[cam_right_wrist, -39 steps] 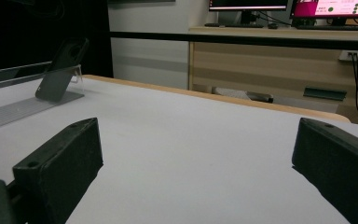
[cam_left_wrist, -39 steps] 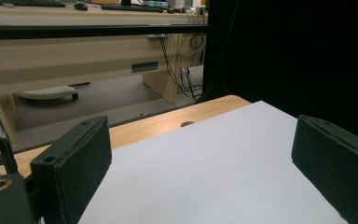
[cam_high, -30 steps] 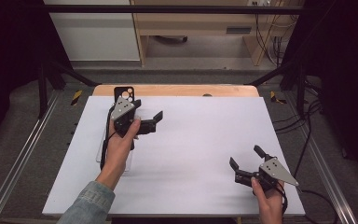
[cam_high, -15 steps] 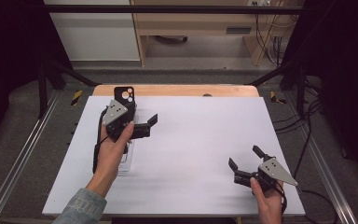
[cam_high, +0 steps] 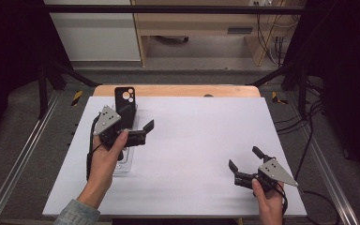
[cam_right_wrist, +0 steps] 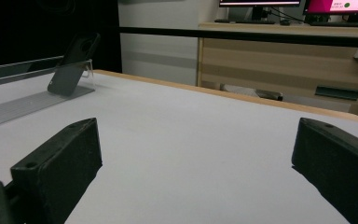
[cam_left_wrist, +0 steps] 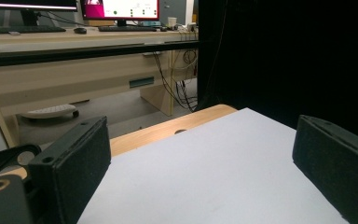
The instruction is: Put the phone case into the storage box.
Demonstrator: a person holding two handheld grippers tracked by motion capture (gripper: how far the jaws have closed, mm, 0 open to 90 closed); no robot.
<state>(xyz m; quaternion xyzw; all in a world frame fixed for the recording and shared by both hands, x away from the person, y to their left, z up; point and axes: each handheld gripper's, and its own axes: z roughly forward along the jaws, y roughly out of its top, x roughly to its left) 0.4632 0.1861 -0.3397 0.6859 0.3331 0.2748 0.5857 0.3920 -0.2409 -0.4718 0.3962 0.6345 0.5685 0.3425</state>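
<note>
Hovering my left hand-held gripper [cam_high: 138, 131], jaws spread and empty, just beside the black phone case [cam_high: 124, 107] propped on its clear acrylic stand [cam_high: 122, 161] at the table's [cam_high: 206, 140] far-left, ready to approach; right hand-held gripper [cam_high: 247, 165] waits spread, well apart.

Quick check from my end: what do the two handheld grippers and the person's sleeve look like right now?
Both the left gripper and the right gripper are black, with two blocky, matte jaws and a grey three-cornered plate dotted with small marks on top. A black cable trails from each. A blue denim-like sleeve covers the left forearm.
</note>
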